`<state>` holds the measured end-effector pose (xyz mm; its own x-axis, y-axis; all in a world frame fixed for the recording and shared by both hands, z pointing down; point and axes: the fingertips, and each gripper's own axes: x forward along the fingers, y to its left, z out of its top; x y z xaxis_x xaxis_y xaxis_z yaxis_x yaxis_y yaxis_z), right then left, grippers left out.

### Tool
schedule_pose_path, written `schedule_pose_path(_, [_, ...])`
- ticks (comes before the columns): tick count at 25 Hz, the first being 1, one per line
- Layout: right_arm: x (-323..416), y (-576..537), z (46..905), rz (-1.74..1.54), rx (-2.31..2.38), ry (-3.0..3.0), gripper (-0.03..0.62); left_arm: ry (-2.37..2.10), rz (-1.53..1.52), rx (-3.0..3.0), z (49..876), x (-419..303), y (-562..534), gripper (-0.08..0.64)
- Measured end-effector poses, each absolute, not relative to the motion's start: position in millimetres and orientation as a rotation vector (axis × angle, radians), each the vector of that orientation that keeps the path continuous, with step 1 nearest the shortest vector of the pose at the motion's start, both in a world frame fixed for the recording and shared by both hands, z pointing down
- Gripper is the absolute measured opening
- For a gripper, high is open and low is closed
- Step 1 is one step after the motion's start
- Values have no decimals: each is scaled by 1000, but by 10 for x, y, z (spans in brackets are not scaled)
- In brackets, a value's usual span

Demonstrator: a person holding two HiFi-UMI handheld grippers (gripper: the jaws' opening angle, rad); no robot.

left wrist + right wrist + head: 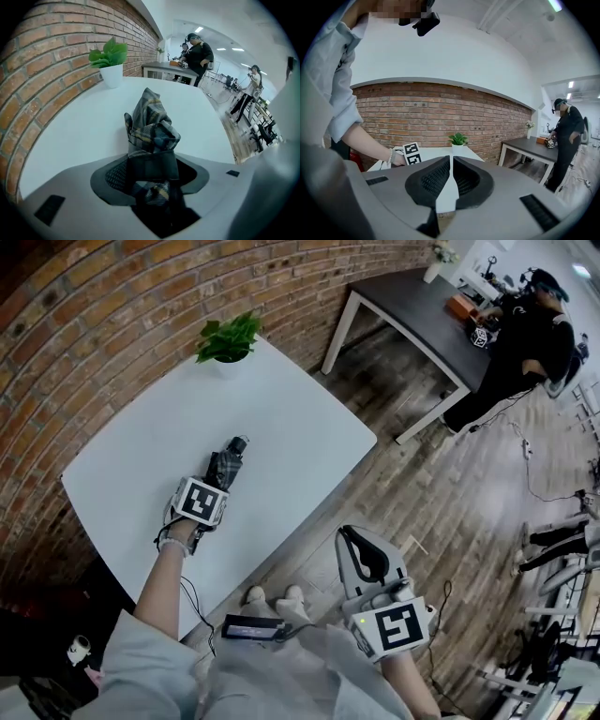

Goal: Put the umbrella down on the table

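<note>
A folded plaid umbrella (228,461) lies on the white table (291,418), its tip pointing toward the brick wall. My left gripper (221,482) comes down steeply over its near end. In the left gripper view the umbrella (151,124) and its strap sit between the jaws of the left gripper (152,174), with dark slack showing on both sides, so the jaws stand open around it. My right gripper (362,554) hangs off the table's front edge over the floor. In its own view the right gripper (451,164) is shut, with nothing in it.
A potted plant (228,341) stands at the table's far corner by the brick wall (84,296). Beyond a strip of wood floor there is a dark table (412,306) with a person (525,329) beside it. Cables and chair legs lie at the right.
</note>
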<state>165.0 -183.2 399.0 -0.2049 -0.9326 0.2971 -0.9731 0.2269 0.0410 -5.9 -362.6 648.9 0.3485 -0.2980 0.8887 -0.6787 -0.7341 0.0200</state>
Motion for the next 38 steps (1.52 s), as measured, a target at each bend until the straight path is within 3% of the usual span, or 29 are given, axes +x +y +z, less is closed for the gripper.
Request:
schedule_pose_path(6, [1586,-1893,4020,233,1764,-2262,52,-942,1356,2293,6423,-119,-3670,278])
schedule_pose_path(16, [1402,-2032,3962,183,1697,-2338,52,-1072,997,2375,5789,-237,-3525,285])
schedule_pose_path(25, [1196,-2065,3823,127,1629,-2422,51,-1340,746,2585,4857,-464,-3210,54])
schedule_pose_path(38, [1055,-2029,3620,46,1552,-2516,51,-1436,370,2715,3824,-443,-2663,18])
